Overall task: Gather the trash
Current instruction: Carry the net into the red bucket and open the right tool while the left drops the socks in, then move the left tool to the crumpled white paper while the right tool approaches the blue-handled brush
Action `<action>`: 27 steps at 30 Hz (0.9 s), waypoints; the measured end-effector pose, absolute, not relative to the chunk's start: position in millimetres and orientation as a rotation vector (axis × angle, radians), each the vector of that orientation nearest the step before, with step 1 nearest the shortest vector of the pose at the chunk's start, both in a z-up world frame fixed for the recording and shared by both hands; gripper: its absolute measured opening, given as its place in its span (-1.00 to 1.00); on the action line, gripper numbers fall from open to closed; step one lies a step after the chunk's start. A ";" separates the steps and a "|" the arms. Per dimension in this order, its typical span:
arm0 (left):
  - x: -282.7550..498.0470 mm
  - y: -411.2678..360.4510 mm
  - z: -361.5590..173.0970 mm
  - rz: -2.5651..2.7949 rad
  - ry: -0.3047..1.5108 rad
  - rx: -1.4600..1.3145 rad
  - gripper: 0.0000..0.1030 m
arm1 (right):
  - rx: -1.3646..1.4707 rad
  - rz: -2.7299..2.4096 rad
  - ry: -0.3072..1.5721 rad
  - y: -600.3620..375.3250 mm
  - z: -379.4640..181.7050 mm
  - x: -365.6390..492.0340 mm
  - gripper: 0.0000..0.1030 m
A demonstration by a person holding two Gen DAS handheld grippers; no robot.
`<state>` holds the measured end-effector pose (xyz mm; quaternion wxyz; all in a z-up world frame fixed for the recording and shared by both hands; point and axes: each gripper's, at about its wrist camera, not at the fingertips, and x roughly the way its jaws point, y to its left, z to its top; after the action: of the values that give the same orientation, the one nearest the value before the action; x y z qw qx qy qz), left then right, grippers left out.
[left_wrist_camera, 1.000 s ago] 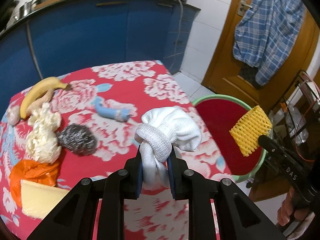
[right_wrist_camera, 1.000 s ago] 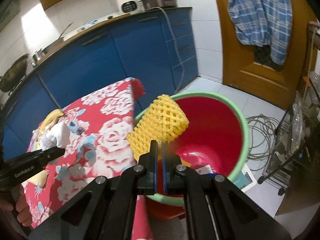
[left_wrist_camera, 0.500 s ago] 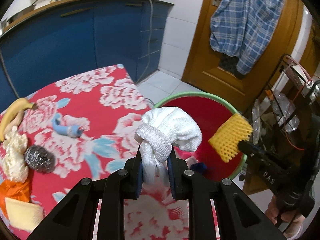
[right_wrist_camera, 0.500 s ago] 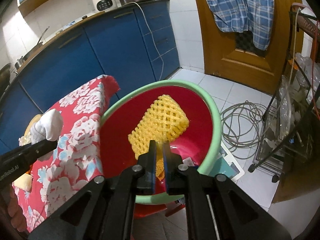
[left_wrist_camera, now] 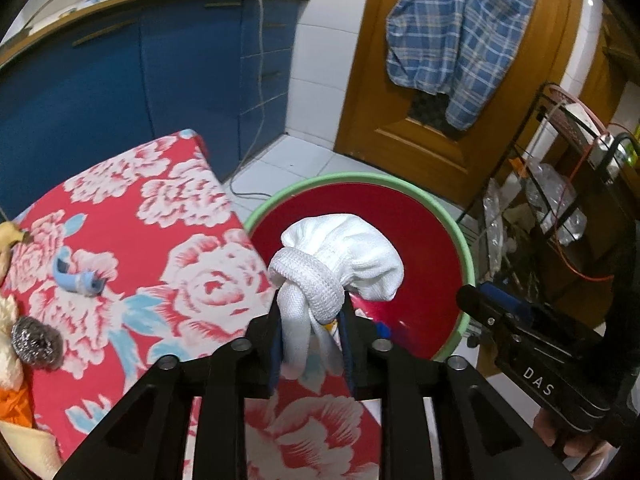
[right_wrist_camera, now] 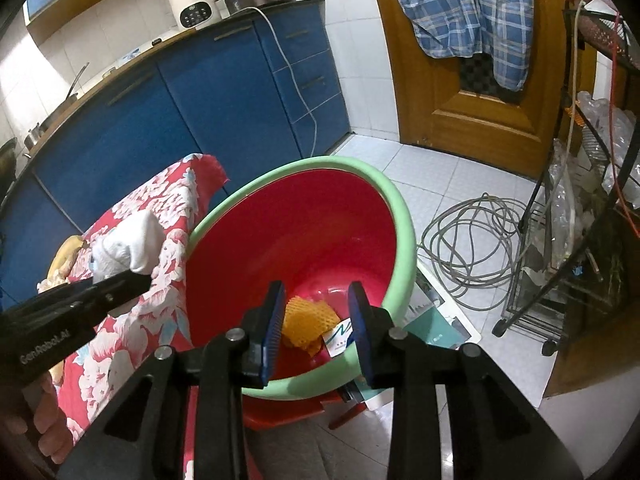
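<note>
Basin (right_wrist_camera: 400, 216), round, red inside with a pale green rim, standing on the tiled floor just beside the table (left_wrist_camera: 180, 216). Inside it, at the bottom: yellow foam net (right_wrist_camera: 306, 320), soft and lattice-cut, lying next to a white card (right_wrist_camera: 338, 338) with blue print. Right gripper (right_wrist_camera: 316, 320) above the near rim, jaws spread apart, blue ribbed pads (right_wrist_camera: 274, 320) bare, nothing between them.

Left gripper (left_wrist_camera: 310, 320) clamped on the knotted tail of a white sock (left_wrist_camera: 340, 256), a knitted ball with a ribbed cuff wound round it, held in the air over the table edge and the near side of the basin.

Table covered with glossy red cloth printed with white and blue flowers. On it, well apart from the sock: small blue curled scrap (left_wrist_camera: 76, 278), steel scourer (left_wrist_camera: 36, 342) of coiled wire, cream fluffy wad (left_wrist_camera: 8, 356), orange crumple (left_wrist_camera: 16, 404), pale flat sponge (left_wrist_camera: 28, 446), and a banana (left_wrist_camera: 10, 234) at the far left edge, mostly cut off.
</note>
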<state>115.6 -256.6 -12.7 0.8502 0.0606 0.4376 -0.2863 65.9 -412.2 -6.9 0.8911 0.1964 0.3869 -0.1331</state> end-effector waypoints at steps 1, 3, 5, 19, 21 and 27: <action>114.9 -257.5 -12.6 -0.609 0.919 0.124 -0.17 | 0.408 -0.279 0.801 -412.3 -6.0 64.3 -0.34; 113.5 -257.0 -11.2 -0.617 0.909 0.116 -0.03 | 0.409 -0.282 0.797 -412.3 -4.5 62.0 -0.34; 112.1 -256.1 -9.3 -0.616 0.902 0.117 -0.01 | 0.410 -0.285 0.795 -412.5 -3.1 60.6 -0.34; 104.9 -201.1 3.0 -0.512 0.889 0.061 0.00 | 0.376 -0.205 0.778 -380.5 15.7 59.5 -0.31; 105.4 -190.5 4.4 -0.491 0.887 0.052 0.00 | 0.366 -0.186 0.776 -373.8 17.8 61.0 -0.31; 107.7 -154.5 10.1 -0.416 0.868 0.035 0.00 | 0.344 -0.124 0.784 -349.2 22.4 72.3 -0.29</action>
<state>107.7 -154.5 10.1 0.8862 0.0167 0.4175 -0.2000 72.3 -349.2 22.4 0.9078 0.1667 0.3800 -0.0602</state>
